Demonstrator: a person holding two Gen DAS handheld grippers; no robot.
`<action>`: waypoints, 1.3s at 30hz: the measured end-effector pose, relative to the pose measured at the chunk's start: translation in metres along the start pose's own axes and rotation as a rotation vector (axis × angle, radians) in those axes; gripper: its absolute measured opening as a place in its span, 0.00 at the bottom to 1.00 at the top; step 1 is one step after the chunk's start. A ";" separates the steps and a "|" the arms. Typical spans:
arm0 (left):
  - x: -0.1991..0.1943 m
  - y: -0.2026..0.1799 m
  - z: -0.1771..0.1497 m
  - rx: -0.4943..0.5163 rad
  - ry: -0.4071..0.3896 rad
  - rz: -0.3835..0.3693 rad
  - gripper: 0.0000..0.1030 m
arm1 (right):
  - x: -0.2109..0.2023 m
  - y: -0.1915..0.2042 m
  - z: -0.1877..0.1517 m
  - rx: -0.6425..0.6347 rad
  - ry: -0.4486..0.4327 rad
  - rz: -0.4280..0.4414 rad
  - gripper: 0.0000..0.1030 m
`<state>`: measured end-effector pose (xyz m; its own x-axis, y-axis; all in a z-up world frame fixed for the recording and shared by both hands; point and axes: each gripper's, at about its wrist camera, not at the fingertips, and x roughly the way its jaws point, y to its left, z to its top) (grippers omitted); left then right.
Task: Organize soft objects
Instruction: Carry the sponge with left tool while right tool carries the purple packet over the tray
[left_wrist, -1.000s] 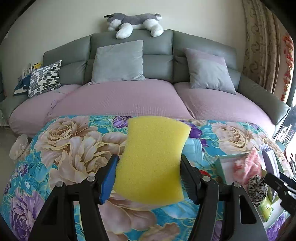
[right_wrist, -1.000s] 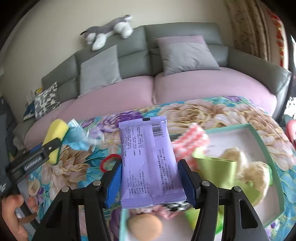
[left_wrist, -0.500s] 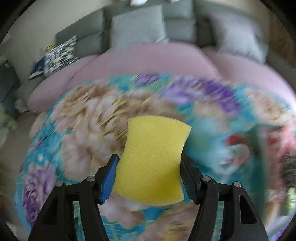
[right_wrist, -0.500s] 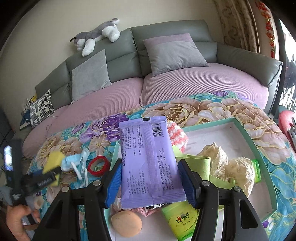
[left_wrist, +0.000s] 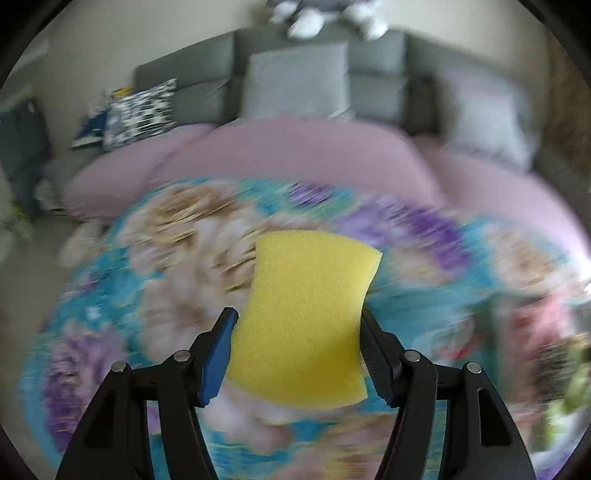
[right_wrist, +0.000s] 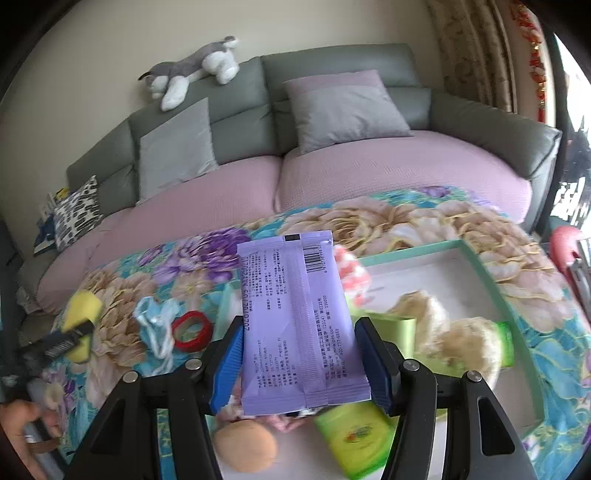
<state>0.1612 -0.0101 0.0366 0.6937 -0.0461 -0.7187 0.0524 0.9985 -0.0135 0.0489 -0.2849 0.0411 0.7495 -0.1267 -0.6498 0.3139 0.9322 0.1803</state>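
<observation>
The left gripper (left_wrist: 297, 354) pinches a yellow foam sponge (left_wrist: 306, 317) at its waisted middle, both pads pressed into the foam, above the floral tablecloth (left_wrist: 122, 302) at the centre of the left wrist view. That view has changed over the last second: then it showed the grey sofa (left_wrist: 207, 85) sharply and the box's contents at the right edge, whereas now the whole background is smeared and the box's things are only a blur at the far right. The sponge sits exactly as before between the jaws. This suggests the sponge is being carried, with its destination not yet clear.

In the right wrist view the right gripper (right_wrist: 299, 360) clamps a flat lilac plastic wipes packet (right_wrist: 295, 321) upright over the near corner of a mint-green open box (right_wrist: 491, 273) with a white floor. A second ago the view sat closer in over the box; it now takes in more of the sofa, and the packet is not yet released.

In the box lie cream knitted pieces (right_wrist: 424, 314), a green pouch (right_wrist: 351, 443) and a peach ball (right_wrist: 245, 446). Left of it on the cloth are a red ring (right_wrist: 192, 330) and a pale blue cloth (right_wrist: 155, 325).

The packet's back shows a barcode at upper right, dense small print and what looks like a stamped date; none reads reliably. The pouch's logo is illegible.
</observation>
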 end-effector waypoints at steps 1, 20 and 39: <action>-0.005 -0.007 0.001 0.011 -0.013 -0.037 0.64 | -0.001 -0.006 0.000 0.010 -0.003 -0.018 0.61; -0.008 -0.159 -0.030 0.236 0.034 -0.376 0.65 | -0.007 -0.089 -0.002 0.139 0.027 -0.182 0.62; 0.027 -0.174 -0.042 0.178 0.133 -0.425 0.87 | 0.014 -0.082 -0.007 0.085 0.070 -0.177 0.69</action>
<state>0.1409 -0.1844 -0.0101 0.4865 -0.4340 -0.7582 0.4420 0.8709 -0.2149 0.0293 -0.3607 0.0116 0.6365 -0.2593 -0.7264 0.4873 0.8652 0.1180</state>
